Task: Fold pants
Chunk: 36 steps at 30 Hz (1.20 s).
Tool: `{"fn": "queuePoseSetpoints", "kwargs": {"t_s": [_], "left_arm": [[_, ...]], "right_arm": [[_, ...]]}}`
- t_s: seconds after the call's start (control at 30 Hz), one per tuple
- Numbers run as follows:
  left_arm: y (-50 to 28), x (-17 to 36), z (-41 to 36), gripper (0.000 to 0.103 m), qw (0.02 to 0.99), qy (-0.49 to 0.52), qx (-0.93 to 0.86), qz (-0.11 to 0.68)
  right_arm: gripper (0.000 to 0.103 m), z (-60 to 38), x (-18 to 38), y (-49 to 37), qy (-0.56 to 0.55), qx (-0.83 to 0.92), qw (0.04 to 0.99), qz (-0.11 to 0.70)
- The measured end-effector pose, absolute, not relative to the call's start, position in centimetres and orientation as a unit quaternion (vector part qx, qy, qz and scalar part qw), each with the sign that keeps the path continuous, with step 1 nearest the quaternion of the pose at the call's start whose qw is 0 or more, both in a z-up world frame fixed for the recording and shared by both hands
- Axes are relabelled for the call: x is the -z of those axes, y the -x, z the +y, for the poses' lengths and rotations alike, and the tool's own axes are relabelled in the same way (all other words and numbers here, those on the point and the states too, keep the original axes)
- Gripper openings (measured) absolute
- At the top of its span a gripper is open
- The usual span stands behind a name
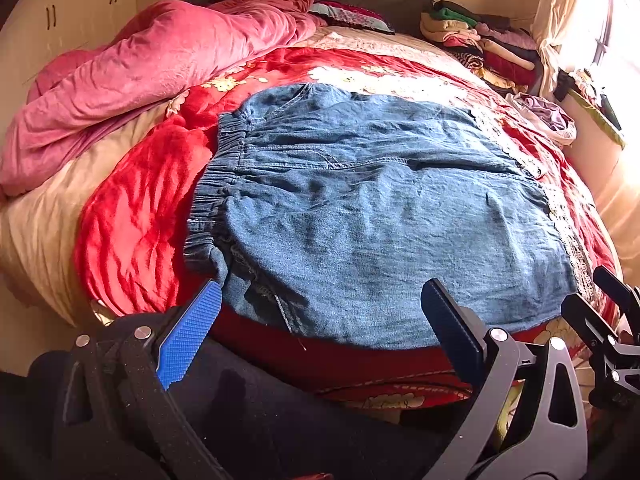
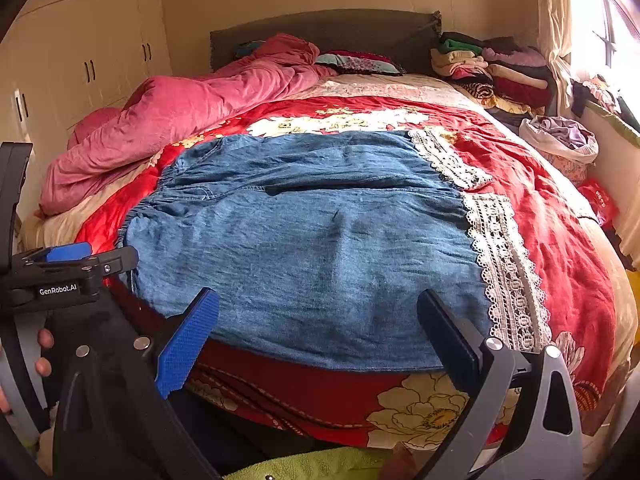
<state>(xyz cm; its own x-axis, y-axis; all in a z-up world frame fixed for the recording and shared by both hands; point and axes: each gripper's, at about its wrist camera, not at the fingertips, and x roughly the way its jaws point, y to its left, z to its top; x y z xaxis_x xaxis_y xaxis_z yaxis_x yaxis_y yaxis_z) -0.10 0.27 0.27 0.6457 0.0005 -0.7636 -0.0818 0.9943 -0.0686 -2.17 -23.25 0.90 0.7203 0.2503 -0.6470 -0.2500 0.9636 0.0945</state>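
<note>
The denim pants (image 2: 304, 240) lie spread flat on the red floral bedspread (image 2: 560, 240), waistband left, lace-trimmed hems right. Both the left gripper (image 1: 324, 312) and the right gripper (image 2: 320, 320) hover at the near edge, fingers spread wide, holding nothing.

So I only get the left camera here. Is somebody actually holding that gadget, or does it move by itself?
Observer: Somebody holds it. The right camera shows fingers curled behind the left gripper.
Operator: And past that bag of clothes on the right, is there anything else?
Observer: Yes, a red packet lies at the bed's edge, a little nearer than the bag.
Operator: What's below the front edge of the blanket?
Observer: Some green cloth shows at the very bottom, beneath the open right gripper.
</note>
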Motion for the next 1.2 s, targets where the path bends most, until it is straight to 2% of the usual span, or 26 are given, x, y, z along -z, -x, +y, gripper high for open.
{"fn": "queuePoseSetpoints", "kwargs": {"t_s": [1.2], "left_arm": [[-0.4, -0.1, 0.8, 0.094, 0.905, 0.05, -0.024, 0.422]], "right_arm": [[0.099, -22.5, -0.4, 0.9, 0.004, -0.142, 0.923, 0.358]]}}
